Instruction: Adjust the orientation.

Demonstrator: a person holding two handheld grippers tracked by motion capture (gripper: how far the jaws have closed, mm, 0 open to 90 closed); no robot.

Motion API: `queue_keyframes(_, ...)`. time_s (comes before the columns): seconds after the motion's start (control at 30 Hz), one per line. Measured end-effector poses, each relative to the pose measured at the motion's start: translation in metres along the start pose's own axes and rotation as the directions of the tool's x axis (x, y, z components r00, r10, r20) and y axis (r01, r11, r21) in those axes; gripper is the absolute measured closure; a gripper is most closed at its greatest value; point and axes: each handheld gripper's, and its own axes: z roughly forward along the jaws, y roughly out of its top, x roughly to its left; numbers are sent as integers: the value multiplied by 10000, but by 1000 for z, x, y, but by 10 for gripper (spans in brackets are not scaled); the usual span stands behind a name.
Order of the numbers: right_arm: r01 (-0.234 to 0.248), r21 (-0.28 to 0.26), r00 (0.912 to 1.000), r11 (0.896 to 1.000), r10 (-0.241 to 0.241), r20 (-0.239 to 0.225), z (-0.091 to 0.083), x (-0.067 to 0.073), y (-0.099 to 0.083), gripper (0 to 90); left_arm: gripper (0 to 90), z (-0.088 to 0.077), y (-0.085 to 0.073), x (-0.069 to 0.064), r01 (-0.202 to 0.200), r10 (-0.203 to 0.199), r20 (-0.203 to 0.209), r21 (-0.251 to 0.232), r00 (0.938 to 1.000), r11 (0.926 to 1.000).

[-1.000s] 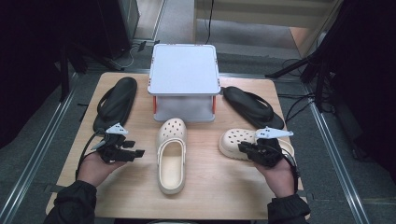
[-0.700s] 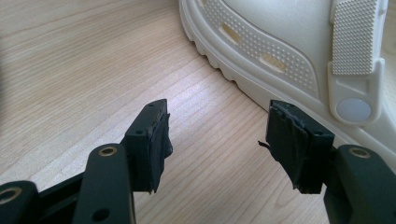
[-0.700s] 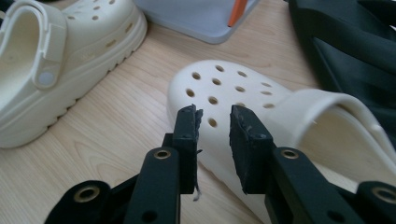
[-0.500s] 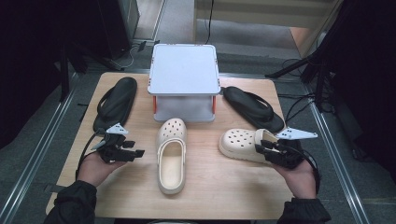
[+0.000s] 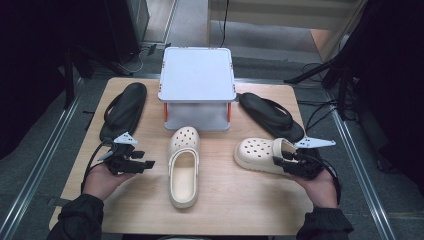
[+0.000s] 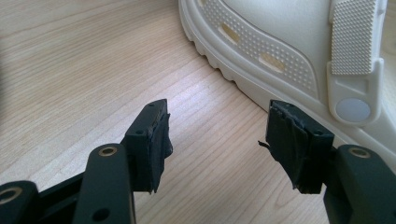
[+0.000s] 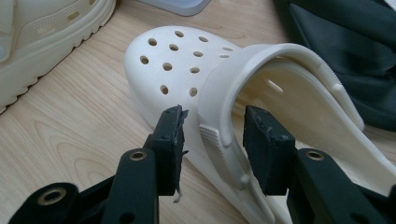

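Note:
Two cream clogs lie on the wooden table (image 5: 235, 210). One clog (image 5: 183, 165) lies in the middle with its toe toward the box, and its side wall (image 6: 289, 42) shows in the left gripper view. My left gripper (image 5: 147, 164) (image 6: 217, 135) rests open just left of it, with bare wood between its jaws. The other clog (image 5: 257, 152) (image 7: 177, 65) lies at the right, toe pointing left. My right gripper (image 5: 282, 161) (image 7: 215, 135) straddles its heel strap (image 7: 219, 107). Its jaws have just been opening, and the pads stand off the strap.
A white lidded box (image 5: 197, 80) stands at the table's back middle. One black sandal (image 5: 123, 110) lies at the back left. Another black sandal (image 5: 270, 116) (image 7: 345, 42) lies at the back right, close behind the right clog. Bare wood lies along the front edge.
My right hand has drawn back to the right and its jaws have widened around the clog's heel strap. The clog has stayed in place. The left hand has not moved.

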Motion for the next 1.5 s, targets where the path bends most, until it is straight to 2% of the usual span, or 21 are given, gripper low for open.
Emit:
queue_keyframes(0.23, 98, 107, 9991, 9999, -93, -413, 15, -4, 7, 602, 403, -5, -7, -1, 107, -107, -161, -28, 9998, 9999)
queue_keyframes(0.5, 46, 298, 9957, 9995, -19, -923, 27, -8, 15, 622, 403, -12, -17, 0, 448, -452, -339, -107, 9984, 9989)
queue_keyframes(0.8, -569, 548, 9880, 9969, 642, -1406, 27, -12, 20, 720, 403, -15, -20, 1, 561, -567, -398, -167, 9976, 9983)
queue_keyframes(0.97, -994, 629, 9808, 9931, 1084, -1621, 27, -13, 21, 753, 404, -15, -19, 1, 462, -467, -375, -138, 9982, 9988)
queue_keyframes(1.07, -994, 718, 9815, 9925, 1097, -1569, 26, -9, 24, 764, 403, -15, -20, 1, 489, -495, -397, -160, 9980, 9987)
queue_keyframes(1.2, -834, 514, 9845, 9952, 902, -1505, 24, -3, 28, 768, 404, -15, -20, 2, 522, -529, -401, -176, 9978, 9985)
queue_keyframes(1.33, -878, 289, 9821, 9957, 914, -1650, 25, 6, 36, 768, 404, -15, -19, 1, 462, -469, -417, -180, 9980, 9988)
queue_keyframes(1.4, -821, 294, 9820, 9962, 859, -1683, 28, 12, 41, 768, 405, -15, -19, 0, 430, -438, -398, -213, 9982, 9988)
queue_keyframes(1.5, -951, 316, 9774, 9950, 994, -1865, 35, 19, 48, 767, 405, -15, -18, -1, 433, -442, -359, -250, 9984, 9987)
